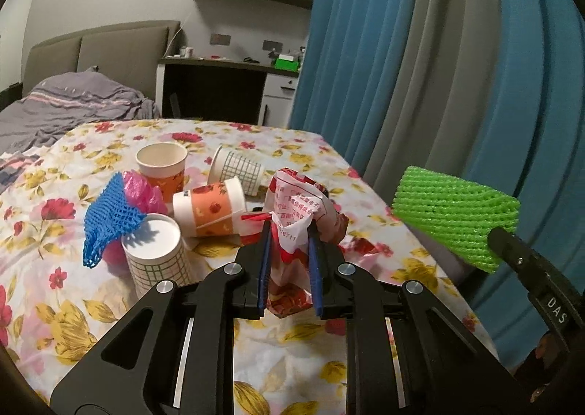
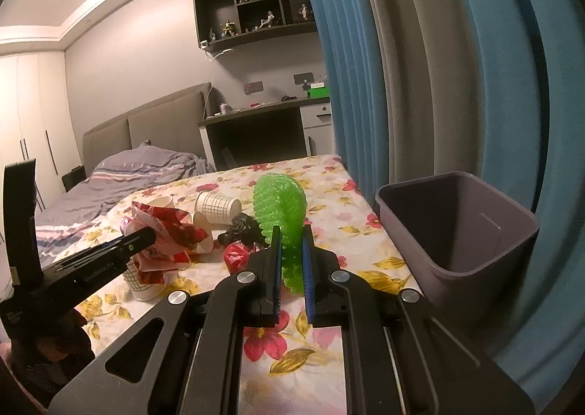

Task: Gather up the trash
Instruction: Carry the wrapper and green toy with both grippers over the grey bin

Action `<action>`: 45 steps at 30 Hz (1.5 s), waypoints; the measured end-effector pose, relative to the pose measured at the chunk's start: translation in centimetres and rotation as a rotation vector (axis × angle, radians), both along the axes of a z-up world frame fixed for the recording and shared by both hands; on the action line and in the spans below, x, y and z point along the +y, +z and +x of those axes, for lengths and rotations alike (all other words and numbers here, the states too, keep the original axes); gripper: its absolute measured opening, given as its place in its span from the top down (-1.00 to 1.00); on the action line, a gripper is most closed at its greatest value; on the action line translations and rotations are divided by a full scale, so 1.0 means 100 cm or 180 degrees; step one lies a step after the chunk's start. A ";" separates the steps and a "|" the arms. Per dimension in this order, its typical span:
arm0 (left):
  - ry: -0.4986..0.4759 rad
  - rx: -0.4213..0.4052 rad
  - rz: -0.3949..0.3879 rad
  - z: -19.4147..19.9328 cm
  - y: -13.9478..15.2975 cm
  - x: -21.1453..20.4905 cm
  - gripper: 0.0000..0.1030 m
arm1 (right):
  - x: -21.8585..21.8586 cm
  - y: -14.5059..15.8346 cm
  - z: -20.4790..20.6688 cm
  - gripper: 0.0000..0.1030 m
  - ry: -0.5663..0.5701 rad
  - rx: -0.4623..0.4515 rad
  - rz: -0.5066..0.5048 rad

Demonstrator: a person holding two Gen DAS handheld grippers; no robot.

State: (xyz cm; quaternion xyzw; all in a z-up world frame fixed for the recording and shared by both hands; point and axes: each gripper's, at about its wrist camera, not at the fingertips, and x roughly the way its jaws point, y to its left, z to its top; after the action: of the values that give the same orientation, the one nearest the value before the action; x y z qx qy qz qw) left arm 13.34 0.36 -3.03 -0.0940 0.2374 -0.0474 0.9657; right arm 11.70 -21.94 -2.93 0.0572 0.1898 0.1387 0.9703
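My left gripper [image 1: 289, 232] is shut on a crumpled red-and-white wrapper [image 1: 303, 203] and holds it above the floral table; the wrapper also shows in the right wrist view [image 2: 164, 228]. My right gripper [image 2: 292, 236] is shut on a green foam net [image 2: 279, 206], which also shows in the left wrist view [image 1: 457, 214] off the table's right edge. A grey bin [image 2: 457, 232] stands open to the right of the green net.
On the floral tablecloth [image 1: 292, 360] lie several paper cups [image 1: 208, 208], a blue foam net [image 1: 109, 217], a pink bag [image 1: 142, 192], a black bag [image 2: 241, 228] and a red scrap [image 2: 236, 256]. Blue curtains [image 1: 402, 68] hang right; a bed [image 1: 55, 104] lies left.
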 end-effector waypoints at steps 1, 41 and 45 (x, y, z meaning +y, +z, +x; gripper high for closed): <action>-0.0008 -0.0008 0.0004 -0.001 0.001 -0.002 0.67 | -0.001 0.001 0.000 0.79 -0.0004 -0.0007 0.0000; -0.0628 -0.0180 0.0199 0.043 0.030 -0.093 0.67 | -0.063 0.012 0.000 0.79 -0.0610 -0.0148 0.0050; -0.0748 -0.0198 0.0187 0.054 0.032 -0.111 0.67 | -0.079 0.014 0.005 0.79 -0.0760 -0.0168 0.0059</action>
State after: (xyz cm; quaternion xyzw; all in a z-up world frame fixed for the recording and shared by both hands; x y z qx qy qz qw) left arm 18.74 -10.70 0.22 -0.0356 0.2180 -0.1562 0.9627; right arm 12.22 -29.83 -1.56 0.0847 0.1547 0.0254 0.9840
